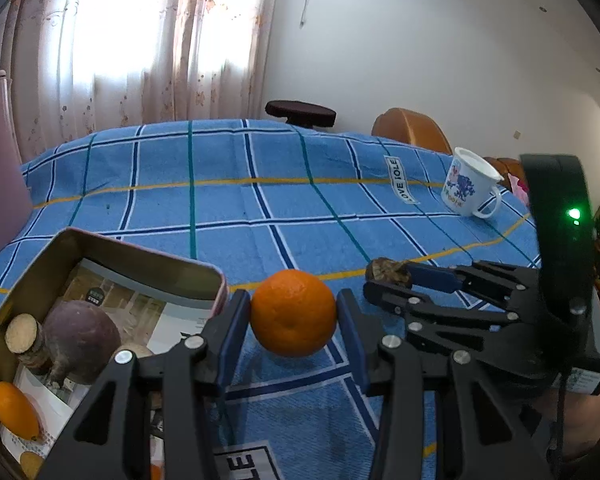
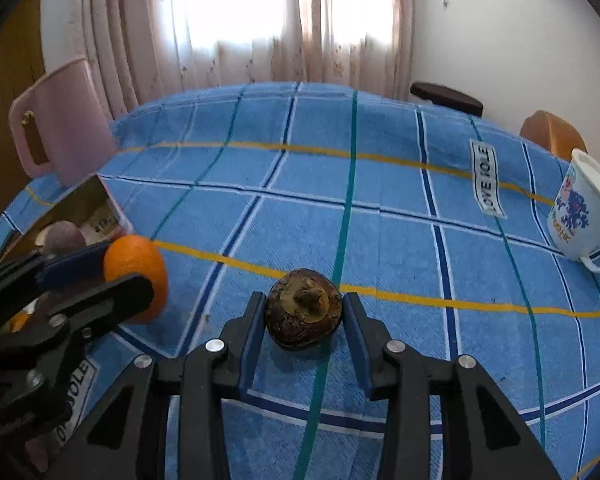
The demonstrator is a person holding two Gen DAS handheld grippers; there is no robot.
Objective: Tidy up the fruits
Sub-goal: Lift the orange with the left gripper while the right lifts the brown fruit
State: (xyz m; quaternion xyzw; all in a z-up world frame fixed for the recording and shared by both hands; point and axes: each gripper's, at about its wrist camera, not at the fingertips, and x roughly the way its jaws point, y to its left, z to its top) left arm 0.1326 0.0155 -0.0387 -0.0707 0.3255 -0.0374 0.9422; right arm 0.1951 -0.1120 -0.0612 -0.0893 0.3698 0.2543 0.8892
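A tin [image 1: 100, 264] at left holds several fruits. Beside it the left gripper [image 1: 294, 312] clamps an orange [image 1: 294, 312] over the cloth [image 1: 260, 208]. Right gripper [image 2: 304, 314] pinches a brown fruit [image 2: 304, 314], possibly a water chestnut. Mug [image 2: 580, 208] far right.

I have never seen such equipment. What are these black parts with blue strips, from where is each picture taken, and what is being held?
They are two hand-held grippers; a person carries one in each hand. Each picture comes from a camera on one gripper, looking along its fingers. The left gripper has an orange between its fingers; the right gripper has a brown round fruit. Whether they squeeze is unclear. On the blue cloth stand a tin with other fruits and a mug.
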